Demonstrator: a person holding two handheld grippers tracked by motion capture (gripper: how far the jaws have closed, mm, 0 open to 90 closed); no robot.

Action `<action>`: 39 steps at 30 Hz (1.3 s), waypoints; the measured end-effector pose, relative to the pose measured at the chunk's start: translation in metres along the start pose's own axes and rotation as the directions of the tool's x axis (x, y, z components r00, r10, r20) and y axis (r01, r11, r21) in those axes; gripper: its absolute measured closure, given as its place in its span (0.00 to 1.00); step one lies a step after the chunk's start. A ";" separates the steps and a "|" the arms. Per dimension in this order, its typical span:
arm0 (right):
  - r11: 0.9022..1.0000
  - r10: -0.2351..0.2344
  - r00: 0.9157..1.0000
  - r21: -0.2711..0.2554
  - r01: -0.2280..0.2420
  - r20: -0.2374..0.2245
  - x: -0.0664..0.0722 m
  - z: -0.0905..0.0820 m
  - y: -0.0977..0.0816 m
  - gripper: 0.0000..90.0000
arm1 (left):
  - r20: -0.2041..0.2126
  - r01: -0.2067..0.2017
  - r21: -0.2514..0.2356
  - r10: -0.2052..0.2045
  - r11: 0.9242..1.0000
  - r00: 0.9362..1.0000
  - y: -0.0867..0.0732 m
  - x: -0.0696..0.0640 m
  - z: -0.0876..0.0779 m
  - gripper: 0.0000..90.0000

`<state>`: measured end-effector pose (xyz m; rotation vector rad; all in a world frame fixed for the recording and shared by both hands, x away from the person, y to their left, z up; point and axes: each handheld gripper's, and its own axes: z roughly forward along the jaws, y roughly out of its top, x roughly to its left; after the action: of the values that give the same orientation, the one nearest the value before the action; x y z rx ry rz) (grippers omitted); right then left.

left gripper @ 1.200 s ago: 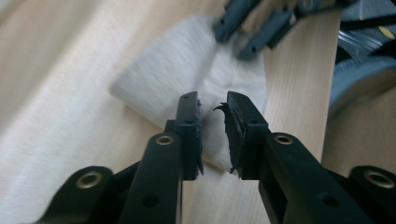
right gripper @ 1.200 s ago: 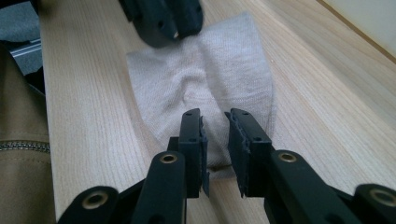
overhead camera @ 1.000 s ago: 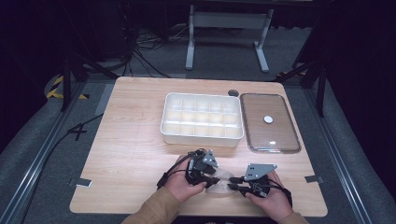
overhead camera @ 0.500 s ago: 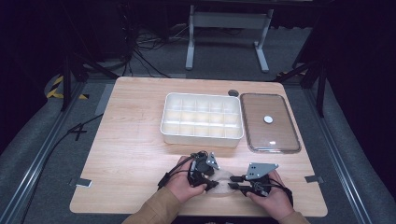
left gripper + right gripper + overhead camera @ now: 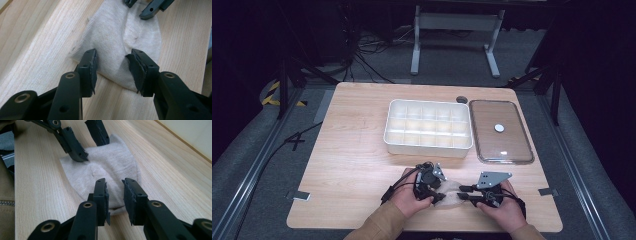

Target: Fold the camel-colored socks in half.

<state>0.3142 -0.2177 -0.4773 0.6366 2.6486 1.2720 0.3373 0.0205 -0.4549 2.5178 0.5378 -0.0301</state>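
Note:
A folded off-white cloth (image 5: pixel 451 191) lies flat on the wooden table (image 5: pixel 357 165) near its front edge, between my two grippers. My left gripper (image 5: pixel 439 196) reaches over the cloth's left end. In the left gripper view its jaws (image 5: pixel 112 67) stand apart above the cloth (image 5: pixel 120 32); they have just been closing a little, and the pads do not press on the cloth. My right gripper (image 5: pixel 463 193) comes from the other side. Its jaws (image 5: pixel 115 195) hover over the cloth's near end (image 5: pixel 110 165) with a narrow gap, gripping nothing. Each gripper's tips face the other's across the cloth.
A white tray (image 5: pixel 427 149) divided into many compartments stands at the table's middle back. Its clear lid (image 5: pixel 492 145) with a white knob lies to the right of it. A dark round hole (image 5: pixel 461 99) sits behind the tray. The table's front edge is just behind my hands.
My left gripper has shifted slightly over the cloth's left end. The right hand has kept still, and the cloth lies where it was.

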 end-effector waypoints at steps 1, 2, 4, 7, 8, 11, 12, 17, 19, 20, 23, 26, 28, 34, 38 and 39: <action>1.000 0.000 1.000 0.002 0.000 0.002 0.001 0.000 0.000 0.80 | 0.000 0.000 -0.001 0.000 1.000 1.000 0.000 0.000 0.000 0.63; 1.000 -0.005 1.000 0.004 0.005 0.004 0.001 -0.001 0.000 0.80 | 0.000 0.000 -0.001 0.000 1.000 1.000 0.000 0.000 0.000 0.63; 1.000 -0.006 1.000 0.014 0.006 0.002 0.002 -0.002 0.000 0.80 | -0.005 0.005 0.000 -0.005 1.000 1.000 0.000 0.000 0.000 0.63; 1.000 -0.014 1.000 0.027 0.014 0.006 0.004 -0.004 0.002 0.78 | -0.021 -0.005 -0.017 0.005 1.000 1.000 0.000 -0.001 -0.001 0.63; 0.999 -0.023 1.000 0.029 0.023 0.010 0.005 -0.005 0.003 0.78 | -0.030 -0.007 -0.017 0.007 1.000 1.000 0.000 -0.003 -0.003 0.63; 0.999 -0.041 0.999 0.034 0.040 0.019 0.008 -0.010 0.006 0.78 | -0.043 -0.012 -0.028 0.011 1.000 0.999 0.001 -0.005 -0.008 0.63; 0.999 -0.035 0.999 0.034 0.034 0.017 0.008 -0.011 0.007 0.78 | -0.047 -0.010 -0.033 0.008 0.999 0.999 0.001 -0.006 -0.011 0.63; 1.000 -0.022 1.000 -0.001 0.022 0.008 0.009 -0.012 0.013 0.78 | -0.055 0.001 -0.058 -0.004 0.998 0.998 -0.002 -0.003 -0.021 0.62; 1.000 -0.018 1.000 -0.023 0.018 0.006 0.011 -0.010 0.017 0.78 | -0.059 0.010 -0.059 -0.014 0.998 0.998 -0.004 -0.001 -0.026 0.61; 0.999 -0.021 1.000 -0.038 0.021 -0.001 0.012 -0.009 0.021 0.79 | -0.062 0.016 -0.060 -0.020 0.998 0.998 -0.005 -0.001 -0.027 0.61; 0.998 -0.024 0.999 -0.053 0.023 -0.026 0.013 -0.003 0.027 0.77 | -0.064 0.028 -0.060 -0.031 0.998 0.997 -0.009 0.002 -0.030 0.61; 0.998 -0.024 0.999 -0.051 0.022 -0.029 0.012 0.004 0.028 0.72 | -0.068 0.049 -0.045 -0.052 0.998 0.996 -0.014 0.005 -0.030 0.61; 0.998 -0.037 0.999 -0.042 0.036 -0.028 0.011 0.009 0.027 0.70 | -0.068 0.057 -0.030 -0.059 0.998 0.996 -0.017 0.007 -0.030 0.61; 0.999 -0.045 0.998 0.006 0.045 -0.034 0.006 0.018 0.020 0.70 | -0.066 0.063 -0.010 -0.064 0.998 0.996 -0.023 0.010 -0.028 0.61; 0.999 -0.043 0.998 0.009 0.044 -0.036 0.006 0.018 0.019 0.71 | -0.059 0.069 -0.003 -0.069 0.998 0.996 -0.025 0.011 -0.027 0.61; 0.999 -0.048 0.998 0.010 0.048 -0.033 0.006 0.018 0.019 0.70 | -0.059 0.072 -0.007 -0.072 0.997 0.996 -0.025 0.011 -0.028 0.61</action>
<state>0.3203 -0.1916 -0.4739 0.5551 2.6820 1.2663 0.3355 0.0586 -0.4463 2.5008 0.6511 0.0183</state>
